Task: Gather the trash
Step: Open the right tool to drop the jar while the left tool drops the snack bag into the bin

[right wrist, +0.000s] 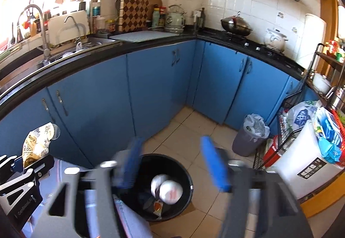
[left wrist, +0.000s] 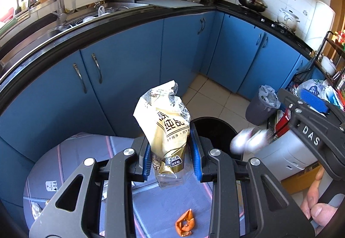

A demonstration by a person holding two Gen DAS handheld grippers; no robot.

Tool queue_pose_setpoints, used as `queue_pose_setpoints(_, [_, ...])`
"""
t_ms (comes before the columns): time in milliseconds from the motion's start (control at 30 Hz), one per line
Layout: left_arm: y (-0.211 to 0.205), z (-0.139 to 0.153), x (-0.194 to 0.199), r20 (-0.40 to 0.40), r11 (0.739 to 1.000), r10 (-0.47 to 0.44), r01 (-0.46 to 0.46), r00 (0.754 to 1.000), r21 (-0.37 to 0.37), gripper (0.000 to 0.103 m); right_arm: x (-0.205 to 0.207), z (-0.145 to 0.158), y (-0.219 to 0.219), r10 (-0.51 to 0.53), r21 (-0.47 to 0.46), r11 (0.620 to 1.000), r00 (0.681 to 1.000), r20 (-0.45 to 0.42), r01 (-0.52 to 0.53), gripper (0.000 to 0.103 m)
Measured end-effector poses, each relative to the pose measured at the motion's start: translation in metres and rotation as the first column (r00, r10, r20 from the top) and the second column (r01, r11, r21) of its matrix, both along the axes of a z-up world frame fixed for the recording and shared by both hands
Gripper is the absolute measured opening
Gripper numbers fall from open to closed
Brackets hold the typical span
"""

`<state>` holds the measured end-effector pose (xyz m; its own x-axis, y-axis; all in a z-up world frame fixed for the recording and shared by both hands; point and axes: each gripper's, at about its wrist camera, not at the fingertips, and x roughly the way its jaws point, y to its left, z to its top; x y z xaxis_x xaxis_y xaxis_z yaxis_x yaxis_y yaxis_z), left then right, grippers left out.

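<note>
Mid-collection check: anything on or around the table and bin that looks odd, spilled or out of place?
One straggler: an orange peel scrap lies on the grey tablecloth, uncollected. The white item is blurred over the black bin below the open right gripper, apparently dropping in. Left gripper grips the yellow wrapper.

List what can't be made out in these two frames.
- White trash over the black bin: motion-blurred in both views, unidentifiable.
- Right gripper: fingers smeared in right wrist view.
- Bin's contents: dark, partly hidden by the white trash.
- Yellow bag in left gripper: print creased, partly unreadable.
</note>
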<state>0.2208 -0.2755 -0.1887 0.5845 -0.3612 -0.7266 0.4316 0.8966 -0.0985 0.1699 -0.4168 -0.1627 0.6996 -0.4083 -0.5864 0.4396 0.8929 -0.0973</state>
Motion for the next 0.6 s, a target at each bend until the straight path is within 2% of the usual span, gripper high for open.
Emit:
queue_pose_setpoints(67, [-0.003, 0.001, 0.001, 0.0, 1.0, -0.007, 0.007, 1.0, -0.003, 0.031, -0.004, 0.003, -0.001, -0.014, -0.017, 1.0, 1.0, 0.026, 0.014, 0.079])
queue_pose_setpoints(200, [-0.009, 0.0, 0.001, -0.005, 1.0, -0.018, 0.018, 1.0, -0.006, 0.031, -0.009, 0.001, -0.003, -0.034, -0.022, 0.999, 0.999, 0.016, 0.035, 0.079])
queue_pose_setpoints(600, [-0.036, -0.018, 0.018, -0.012, 0.999, -0.04, 0.04, 0.999, 0.011, 0.031, -0.037, -0.032, -0.006, -0.085, -0.02, 0.996, 0.994, -0.067, 0.083, 0.079])
